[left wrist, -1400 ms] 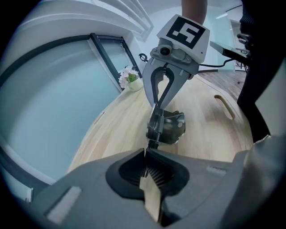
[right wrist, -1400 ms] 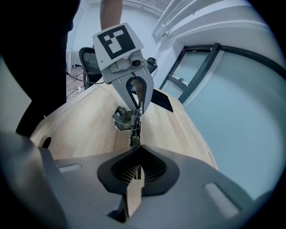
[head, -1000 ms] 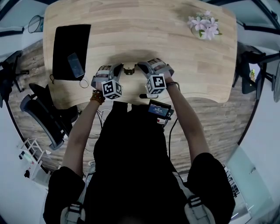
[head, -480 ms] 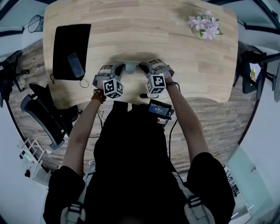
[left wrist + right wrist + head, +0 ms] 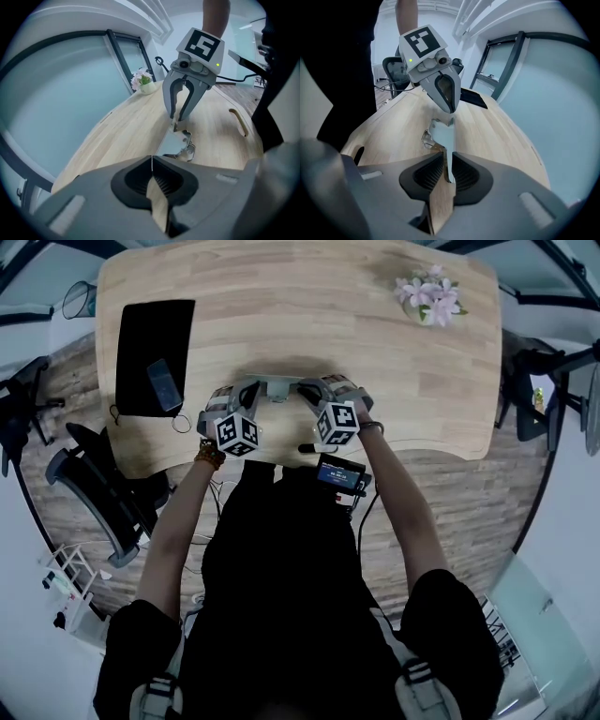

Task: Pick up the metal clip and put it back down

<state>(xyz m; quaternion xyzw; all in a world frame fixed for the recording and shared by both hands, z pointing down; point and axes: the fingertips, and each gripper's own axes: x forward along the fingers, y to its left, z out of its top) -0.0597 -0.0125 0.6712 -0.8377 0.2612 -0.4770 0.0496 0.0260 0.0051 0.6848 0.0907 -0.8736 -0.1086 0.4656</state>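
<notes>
— metal, by the shine? what is that strung across the middle?
— yes, a silvery, flat-plated metal clip (image 5: pixel 174 143), thin sheet on top with folded lugs along its lower side. it hangs over the near middle of the pale wooden tabletop (image 5: pixel 375 334), which has rounded corners, and it bridges the gap between both tools.
— and the grips?
— the left hand-held gripper (image 5: pixel 151 164) has its ribbed black pads pinched onto one thin edge of the plate, so only a sliver shows between them. the right hand-held gripper (image 5: pixel 448 165) is clamped the same way on the opposite end, with the plate standing edge-on between its pads.
— is it touching the wood?
— it throws a shadow underneath. i can't tell whether the lowest lug rests on the grain.
— room around it?
— plenty. smooth bare planks run ahead to the far edge. a black rectangular mat (image 5: pixel 141 334) with a slim grey-blue slab (image 5: pixel 161 379) on it lies well apart, toward the left edge. a small pot of pink flowers (image 5: pixel 427 298) sits near the far right corner. a curved slot (image 5: pixel 238 123) is cut through the wood near the front edge, on the person's side.
</notes>
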